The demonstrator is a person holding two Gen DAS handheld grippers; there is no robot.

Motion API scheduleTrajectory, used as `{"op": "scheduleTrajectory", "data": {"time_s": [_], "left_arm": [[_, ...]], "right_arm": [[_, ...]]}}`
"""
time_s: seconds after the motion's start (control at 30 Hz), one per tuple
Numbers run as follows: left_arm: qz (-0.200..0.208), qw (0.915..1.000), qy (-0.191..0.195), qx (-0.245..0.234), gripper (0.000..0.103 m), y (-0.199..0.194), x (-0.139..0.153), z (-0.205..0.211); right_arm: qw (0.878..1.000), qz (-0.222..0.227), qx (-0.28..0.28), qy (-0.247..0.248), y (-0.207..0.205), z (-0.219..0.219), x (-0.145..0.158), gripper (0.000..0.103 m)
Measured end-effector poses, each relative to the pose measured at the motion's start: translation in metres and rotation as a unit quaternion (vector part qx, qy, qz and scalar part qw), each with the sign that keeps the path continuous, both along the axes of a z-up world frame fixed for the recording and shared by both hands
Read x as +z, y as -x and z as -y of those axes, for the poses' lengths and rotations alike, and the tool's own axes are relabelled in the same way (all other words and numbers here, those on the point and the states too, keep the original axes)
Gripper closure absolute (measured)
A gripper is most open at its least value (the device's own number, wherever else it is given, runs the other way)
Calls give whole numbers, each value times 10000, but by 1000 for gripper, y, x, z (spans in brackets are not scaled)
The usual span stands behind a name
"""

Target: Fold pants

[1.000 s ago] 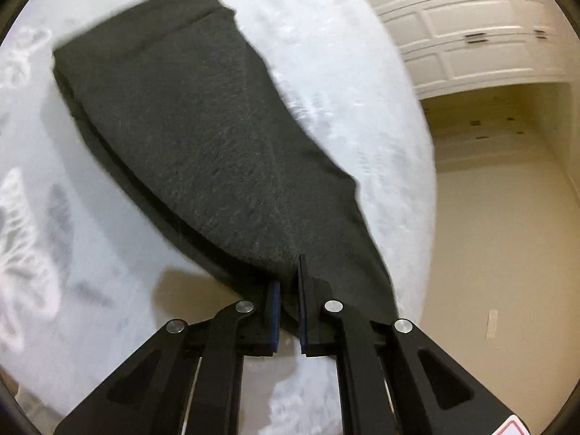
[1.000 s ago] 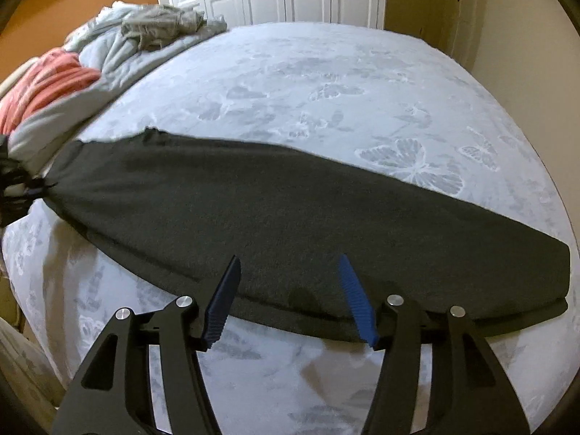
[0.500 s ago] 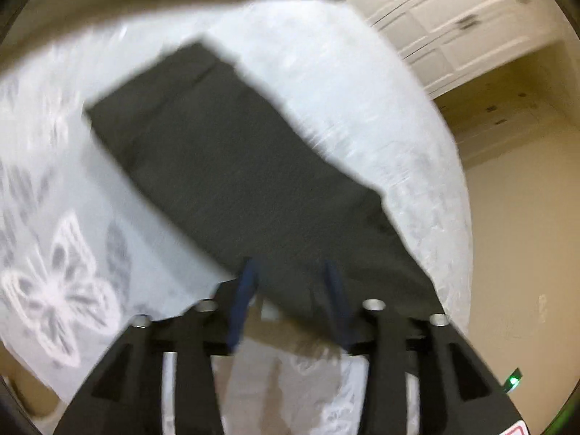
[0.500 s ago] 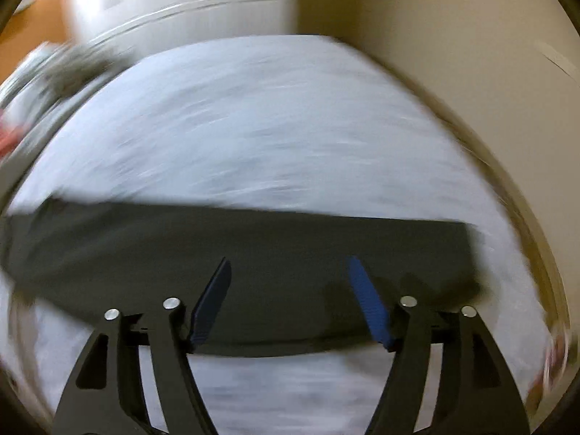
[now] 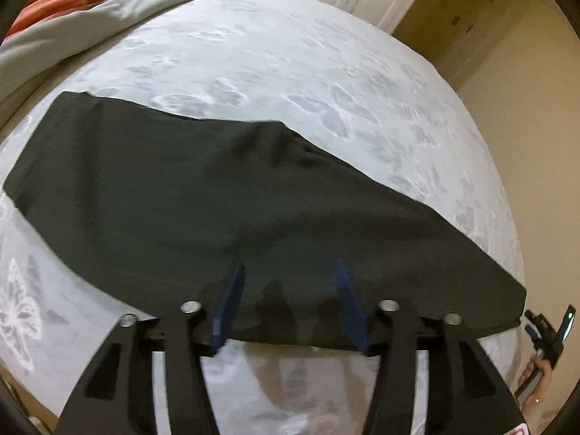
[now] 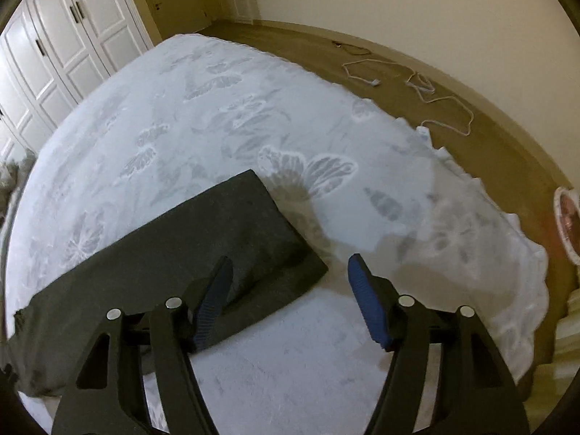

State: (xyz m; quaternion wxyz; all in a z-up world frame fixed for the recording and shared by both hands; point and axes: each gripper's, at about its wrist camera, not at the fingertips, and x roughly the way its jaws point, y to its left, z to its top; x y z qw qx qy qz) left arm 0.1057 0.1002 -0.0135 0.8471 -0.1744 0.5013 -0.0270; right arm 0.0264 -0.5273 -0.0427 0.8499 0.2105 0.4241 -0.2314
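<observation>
Dark grey pants, folded lengthwise, lie flat across the white butterfly-patterned bed. My left gripper hovers over their near long edge around the middle. Its jaws are opening, with the cloth under the gap but not pinched. In the right wrist view the leg end of the pants reaches a squared corner. My right gripper hangs over that corner with its jaws closing slightly, still wide, pressing on nothing. The right gripper and the hand holding it also show at the left wrist view's right edge.
A heap of grey and orange bedding lies at the bed's far left. White wardrobe doors stand behind. To the right the bed's edge drops to a tan floor with a white cable and a round object.
My left gripper let go of the pants, opened and swung along them to their middle. My right gripper travelled along the pants to the leg end.
</observation>
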Motion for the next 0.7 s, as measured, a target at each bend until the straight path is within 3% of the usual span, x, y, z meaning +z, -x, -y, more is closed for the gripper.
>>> {"op": "scheduleTrajectory", "data": {"time_s": [0.13, 0.2, 0.23, 0.27, 0.3, 0.47, 0.53, 0.63, 0.7], "left_arm": [[118, 9997, -160, -159, 50, -10, -5, 30], [169, 9992, -287, -223, 49, -13, -6, 38], [184, 9987, -402, -266, 49, -13, -8, 41], [178, 9983, -466, -294, 48, -14, -9, 45], [154, 9980, -513, -327, 48, -15, -10, 46], [49, 9977, -603, -301, 45, -15, -12, 37], [-21, 9966, -781, -273, 43, -16, -16, 34], [-181, 9968, -762, -152, 43, -19, -23, 27], [-275, 9975, -624, -161, 43, -20, -25, 25]], "right_arm": [[9995, 94, 230, 200, -11, -3, -2, 41], [9983, 74, 450, 357, -18, -7, -7, 47], [9979, 37, 559, 317, -22, -7, -11, 67], [9974, -76, 681, 237, -27, -9, -15, 98], [9970, -122, 701, 293, -27, -11, -14, 102], [9945, 540, 712, 550, 1, -13, 46, 102], [9942, 206, 655, 833, 5, -7, 38, 102], [9956, -596, 606, 388, -1, 9, -12, 101], [9925, -616, 760, 731, -4, -5, -3, 96]]}}
